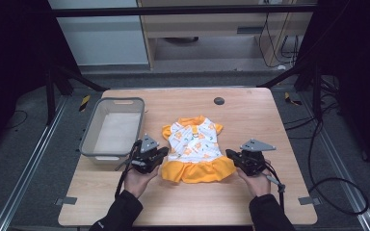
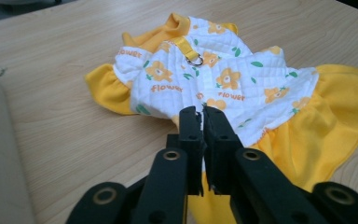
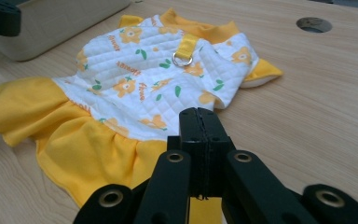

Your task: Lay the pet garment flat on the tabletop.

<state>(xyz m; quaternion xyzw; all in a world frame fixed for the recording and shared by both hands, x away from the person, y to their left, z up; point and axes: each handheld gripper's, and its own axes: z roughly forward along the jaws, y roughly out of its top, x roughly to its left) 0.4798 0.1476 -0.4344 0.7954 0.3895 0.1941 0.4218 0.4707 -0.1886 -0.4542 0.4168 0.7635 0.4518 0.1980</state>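
Here both hands lie low, left claw (image 1: pixel 161 153) and right claw (image 1: pixel 231 155) pinching the dress (image 1: pixel 195 144) skirt.

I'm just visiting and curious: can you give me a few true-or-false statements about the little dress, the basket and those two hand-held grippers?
1. The dress lies flat on the table. True.
2. The dress is inside the basket. False: it lies on the wood beside the basket.
3. The left gripper has its jaws together. True.
4. The right gripper is wide open. False: its jaws are together.
5. The skirt is blue. False: it is yellow.
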